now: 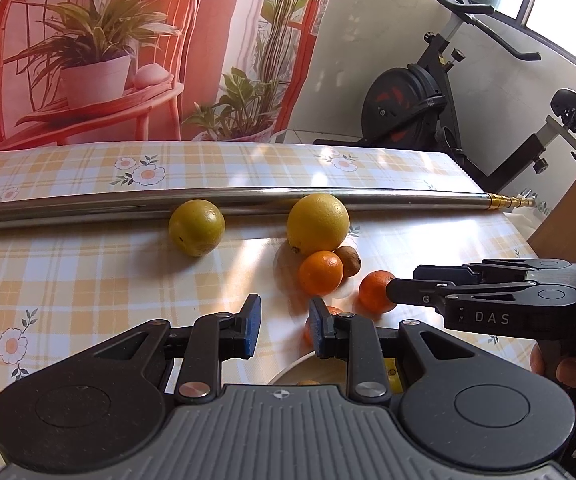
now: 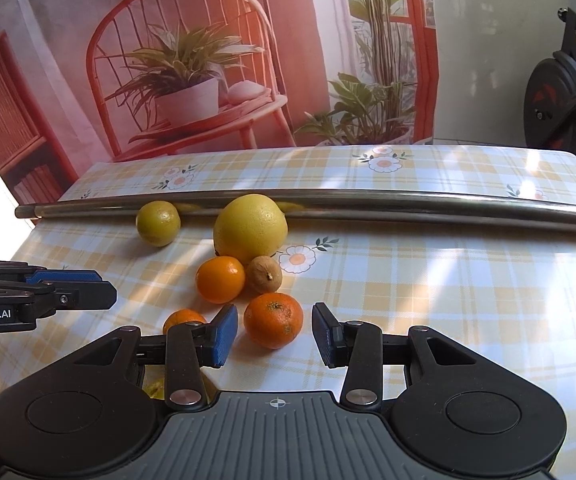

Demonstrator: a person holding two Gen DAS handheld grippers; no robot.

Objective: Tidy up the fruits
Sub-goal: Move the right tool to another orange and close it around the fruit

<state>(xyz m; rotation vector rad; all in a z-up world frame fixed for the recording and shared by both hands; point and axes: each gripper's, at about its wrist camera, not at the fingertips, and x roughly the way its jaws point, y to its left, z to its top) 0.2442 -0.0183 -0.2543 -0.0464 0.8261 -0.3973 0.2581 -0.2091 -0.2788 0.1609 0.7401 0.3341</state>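
Note:
Fruits lie on the checked tablecloth: a large yellow grapefruit (image 2: 250, 227), a small yellow-green citrus (image 2: 158, 223), a brown kiwi-like fruit (image 2: 264, 274) and three mandarins. My right gripper (image 2: 275, 336) is open, with one mandarin (image 2: 273, 320) sitting between its fingertips, untouched. A second mandarin (image 2: 220, 279) lies behind it, a third (image 2: 181, 318) is half hidden by the left finger. My left gripper (image 1: 284, 326) is open and empty above a plate rim (image 1: 288, 368). The right gripper also shows in the left wrist view (image 1: 398, 290), beside the mandarin (image 1: 372, 291).
A long steel tube (image 2: 328, 200) lies across the table behind the fruits. A printed backdrop hangs behind the table. An exercise bike (image 1: 428, 100) stands to the right. A yellow fruit (image 2: 155, 388) peeks out under the right gripper's body.

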